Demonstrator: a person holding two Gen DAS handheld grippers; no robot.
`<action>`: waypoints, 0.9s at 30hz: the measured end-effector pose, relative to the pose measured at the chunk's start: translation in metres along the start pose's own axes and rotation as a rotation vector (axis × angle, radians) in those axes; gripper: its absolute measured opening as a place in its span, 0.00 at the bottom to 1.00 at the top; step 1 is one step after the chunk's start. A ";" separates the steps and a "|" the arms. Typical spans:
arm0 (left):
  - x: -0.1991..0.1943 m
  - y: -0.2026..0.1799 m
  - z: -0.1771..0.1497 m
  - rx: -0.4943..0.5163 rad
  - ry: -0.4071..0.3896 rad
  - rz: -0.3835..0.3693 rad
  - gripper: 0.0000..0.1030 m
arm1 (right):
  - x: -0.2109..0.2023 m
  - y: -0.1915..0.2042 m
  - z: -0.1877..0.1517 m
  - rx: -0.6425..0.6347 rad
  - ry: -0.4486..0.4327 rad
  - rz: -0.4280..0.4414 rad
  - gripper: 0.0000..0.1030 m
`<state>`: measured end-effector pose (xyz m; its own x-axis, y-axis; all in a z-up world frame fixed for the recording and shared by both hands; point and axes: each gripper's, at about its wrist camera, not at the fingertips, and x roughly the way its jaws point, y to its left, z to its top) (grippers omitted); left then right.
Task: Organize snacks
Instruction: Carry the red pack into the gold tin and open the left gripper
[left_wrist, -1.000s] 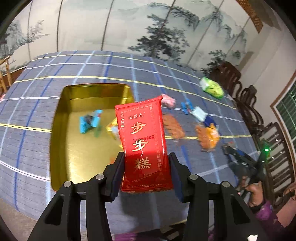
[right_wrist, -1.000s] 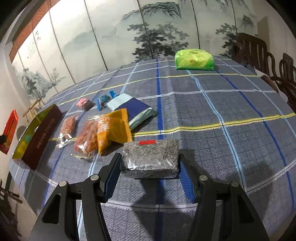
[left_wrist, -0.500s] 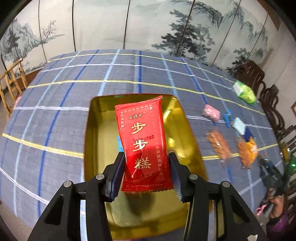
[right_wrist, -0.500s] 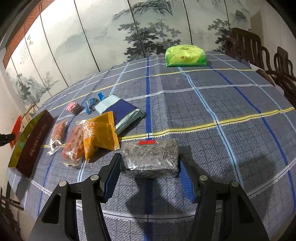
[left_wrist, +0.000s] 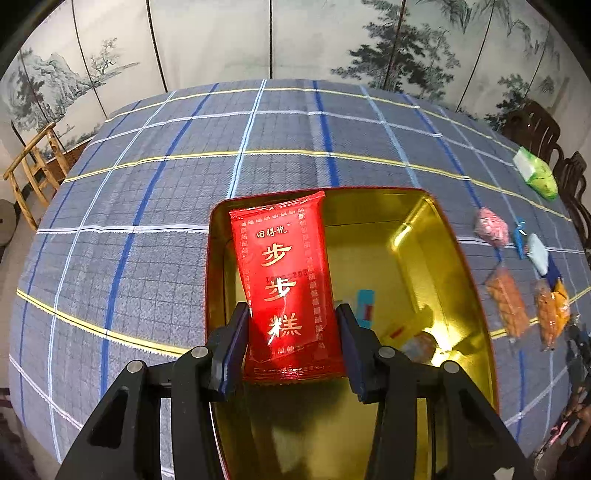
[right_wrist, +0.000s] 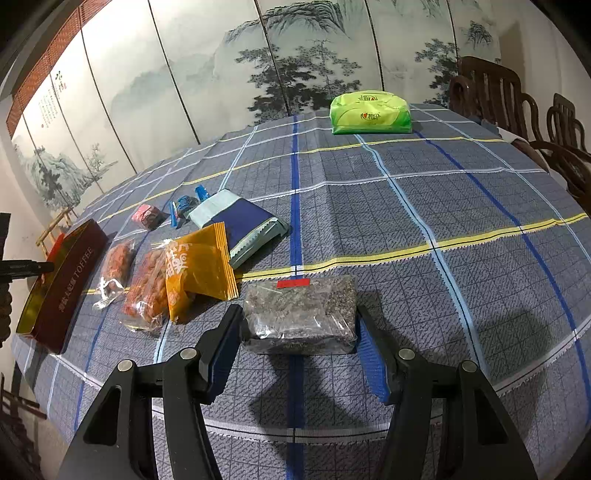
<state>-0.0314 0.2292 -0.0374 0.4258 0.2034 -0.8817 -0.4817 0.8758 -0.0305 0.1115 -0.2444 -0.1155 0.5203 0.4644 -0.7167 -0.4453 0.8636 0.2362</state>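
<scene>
The left gripper (left_wrist: 291, 354) has its jaws clamped on the lower sides of a red snack packet (left_wrist: 286, 284), long axis running toward 12 o'clock from the jaws. The packet hangs above the open gold tin (left_wrist: 413, 229), over its 9 o'clock half; a few small wrapped items lie on the tin floor toward 3 o'clock. Judgement: the left hand is the nearer to the tin, and release calls only for lowering and opening. The right gripper (right_wrist: 299, 332) has its jaws closed against the short ends of a clear grey packet (right_wrist: 301, 314), long axis crosswise; whether it is lifted off the surface cannot be told. The tin lies at 9 o'clock from it, beyond an orange packet (right_wrist: 197, 269). The surface is a round table under a blue plaid cloth (right_wrist: 443, 206); a painted landscape screen and dark wooden chairs stand behind.
</scene>
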 end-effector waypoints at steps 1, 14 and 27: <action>0.001 0.000 0.000 -0.001 -0.001 -0.001 0.41 | 0.000 0.000 0.000 0.000 0.000 -0.001 0.59; 0.002 -0.006 0.003 0.028 -0.013 0.024 0.16 | 0.000 0.000 0.000 -0.001 -0.001 -0.001 0.59; -0.058 -0.037 -0.027 -0.007 -0.158 0.081 0.24 | -0.001 0.001 -0.001 -0.003 0.009 -0.001 0.58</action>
<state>-0.0589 0.1726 0.0019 0.5000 0.3397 -0.7966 -0.5245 0.8508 0.0336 0.1096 -0.2438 -0.1151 0.5138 0.4618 -0.7230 -0.4473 0.8634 0.2335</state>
